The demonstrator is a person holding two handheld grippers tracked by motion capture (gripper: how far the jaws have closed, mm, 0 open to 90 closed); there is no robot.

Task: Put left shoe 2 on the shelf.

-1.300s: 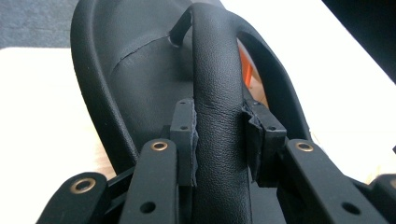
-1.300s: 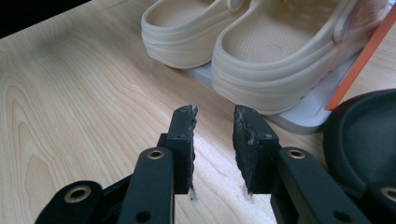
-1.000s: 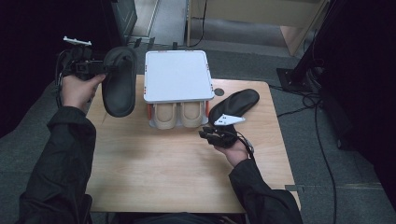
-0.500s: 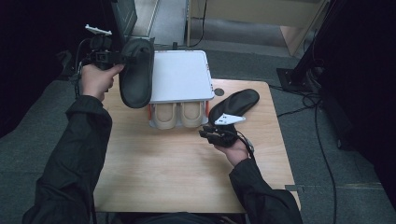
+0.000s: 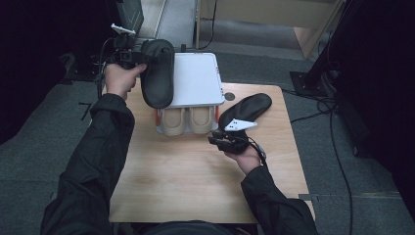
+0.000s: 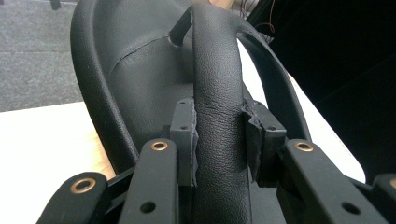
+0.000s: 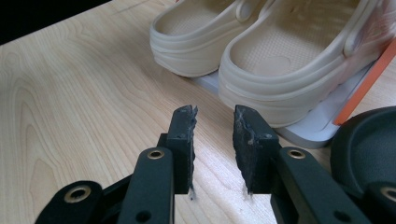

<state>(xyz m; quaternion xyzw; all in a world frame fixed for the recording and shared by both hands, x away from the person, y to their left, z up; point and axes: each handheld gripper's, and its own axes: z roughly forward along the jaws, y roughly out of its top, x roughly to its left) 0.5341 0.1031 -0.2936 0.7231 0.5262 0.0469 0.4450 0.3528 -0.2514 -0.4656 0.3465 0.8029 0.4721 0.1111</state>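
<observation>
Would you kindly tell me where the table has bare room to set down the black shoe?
The near half of the table, below the rack, is bare. Crowded: the beige clogs and second black shoe by the right tongs.

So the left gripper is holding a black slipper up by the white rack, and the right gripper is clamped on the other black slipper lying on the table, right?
Not quite. The left gripper does hold a black slipper by the white rack. But the right gripper holds nothing: in the right gripper view its fingers stand apart with bare table between them, and the other black slipper lies beside it.
</observation>
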